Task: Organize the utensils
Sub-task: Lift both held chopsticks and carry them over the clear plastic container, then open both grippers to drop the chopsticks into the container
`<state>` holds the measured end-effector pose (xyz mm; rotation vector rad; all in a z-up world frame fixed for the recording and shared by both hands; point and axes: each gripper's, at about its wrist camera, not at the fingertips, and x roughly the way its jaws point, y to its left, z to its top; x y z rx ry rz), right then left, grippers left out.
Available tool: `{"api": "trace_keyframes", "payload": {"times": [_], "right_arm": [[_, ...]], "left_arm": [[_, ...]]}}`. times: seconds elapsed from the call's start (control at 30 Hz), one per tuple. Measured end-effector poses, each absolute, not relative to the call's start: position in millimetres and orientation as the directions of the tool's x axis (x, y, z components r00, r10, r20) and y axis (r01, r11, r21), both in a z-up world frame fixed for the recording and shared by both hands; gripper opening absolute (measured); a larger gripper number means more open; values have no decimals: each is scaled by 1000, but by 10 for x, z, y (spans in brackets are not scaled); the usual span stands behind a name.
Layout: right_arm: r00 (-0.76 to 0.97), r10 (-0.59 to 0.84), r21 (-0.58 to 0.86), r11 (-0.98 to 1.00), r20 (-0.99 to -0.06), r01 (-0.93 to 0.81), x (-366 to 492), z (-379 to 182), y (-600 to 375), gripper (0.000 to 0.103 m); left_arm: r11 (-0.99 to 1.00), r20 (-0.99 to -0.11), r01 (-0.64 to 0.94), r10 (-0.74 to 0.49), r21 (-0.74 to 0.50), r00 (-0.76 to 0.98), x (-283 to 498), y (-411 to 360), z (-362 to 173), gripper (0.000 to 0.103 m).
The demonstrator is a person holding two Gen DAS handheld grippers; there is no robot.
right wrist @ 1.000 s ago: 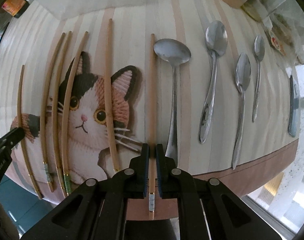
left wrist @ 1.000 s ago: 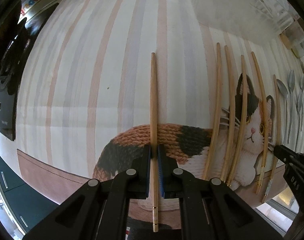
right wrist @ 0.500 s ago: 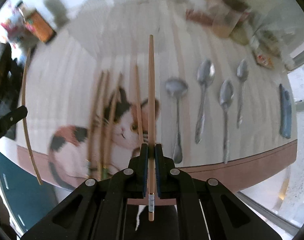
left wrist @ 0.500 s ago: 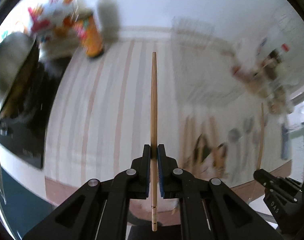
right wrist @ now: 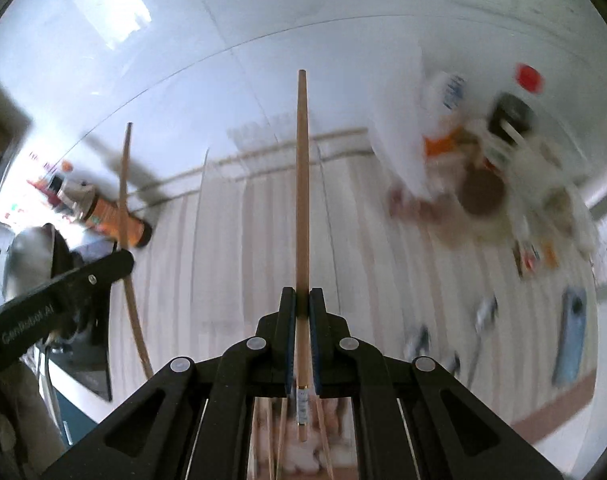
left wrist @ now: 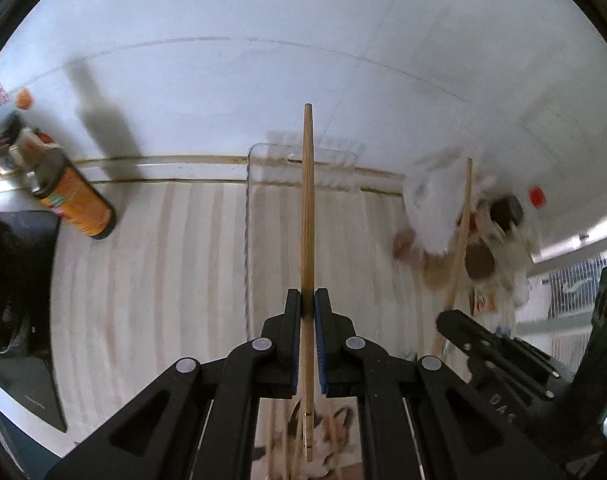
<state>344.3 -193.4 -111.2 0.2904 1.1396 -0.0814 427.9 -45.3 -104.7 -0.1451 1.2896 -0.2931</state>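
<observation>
Now the left gripper (left wrist: pixel 308 312) is clamped on a wooden chopstick (left wrist: pixel 307 216) that points toward twelve o'clock, its tip against the white wall (left wrist: pixel 263 60). Likewise, the right gripper (right wrist: pixel 302 312) pinches a second chopstick (right wrist: pixel 302 184), also aimed at twelve o'clock. Both sticks are lifted above the striped mat (left wrist: pixel 163 280). A clear rack (left wrist: pixel 251 208) stands at the mat's far edge at twelve o'clock, an orange bottle (left wrist: pixel 77 208) at ten o'clock, and blurred clutter (right wrist: pixel 499 184) at two o'clock. Spoons (right wrist: pixel 483 316) lie blurred at four o'clock in the right view.
</observation>
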Motion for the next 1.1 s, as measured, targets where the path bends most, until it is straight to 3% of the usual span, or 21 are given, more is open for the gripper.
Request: {"api": "trace_keyframes", "payload": {"times": [0.23, 0.5, 0.57, 0.6, 0.63, 0.73, 0.77, 0.83, 0.93, 1.1], "right_arm": [[328, 110, 172, 971, -938, 166, 4388, -1594, -2009, 7], [197, 149, 167, 983, -969, 81, 4724, -2228, -2010, 8], [162, 164, 176, 982, -973, 66, 4745, -2317, -2022, 21], [165, 162, 174, 983, -973, 64, 4729, -2342, -2028, 37], [172, 158, 171, 983, -972, 67, 4715, -2348, -2051, 46], [201, 130, 146, 987, -971, 68, 4636, -2277, -2085, 49], [215, 118, 135, 988, -969, 69, 4585, -2216, -2084, 52], [247, 77, 98, 992, -966, 75, 4490, -2136, -2091, 70], [313, -8, 20, 996, -950, 88, 4333, -1965, -2060, 96], [408, -123, -76, 989, -904, 131, 4066, -1719, -1976, 101]], "left_arm": [[970, -956, 36, -245, -242, 160, 4820, -546, -1587, 5], [975, -969, -23, -218, -222, 115, 4863, -538, -1822, 9], [980, -972, -27, -190, -195, 135, 4818, -528, -1809, 17], [984, -974, -28, -169, -175, 153, 4786, -519, -1787, 27], [988, -974, -28, -143, -150, 178, 4741, -502, -1753, 43], [998, -963, -25, -54, -63, 265, 4610, -450, -1621, 72], [999, -956, -26, -22, -31, 292, 4566, -432, -1584, 77], [1000, -931, -26, 22, 13, 365, 4441, -395, -1494, 101], [998, -906, -13, 60, 60, 419, 4289, -359, -1423, 103], [995, -878, -6, 88, 97, 470, 4031, -343, -1292, 103]]}}
